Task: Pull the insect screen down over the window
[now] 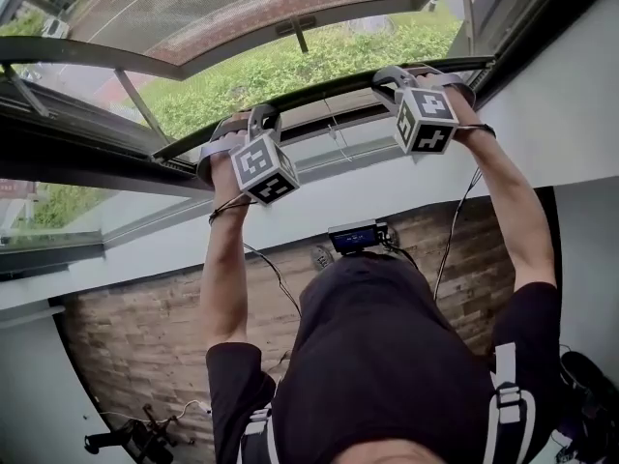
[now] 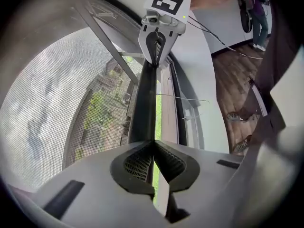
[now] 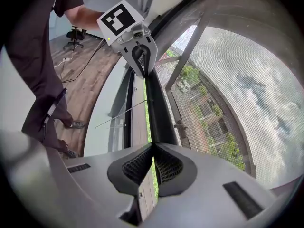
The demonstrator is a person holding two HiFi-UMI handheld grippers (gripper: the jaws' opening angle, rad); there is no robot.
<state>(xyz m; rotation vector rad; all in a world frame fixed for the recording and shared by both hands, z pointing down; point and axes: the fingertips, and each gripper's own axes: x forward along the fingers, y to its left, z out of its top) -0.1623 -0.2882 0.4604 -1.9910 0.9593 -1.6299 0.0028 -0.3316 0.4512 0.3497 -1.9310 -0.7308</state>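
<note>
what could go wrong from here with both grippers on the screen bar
1. The left gripper and right gripper pinch the screen bar only at their jaw tips; it may slip out and the mesh could snap back up.
2. The grips sit far apart; uneven pulling may tilt the bar and jam it.

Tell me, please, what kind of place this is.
Probably an office room: a large window with an insect screen, a wooden floor and an office chair.
</note>
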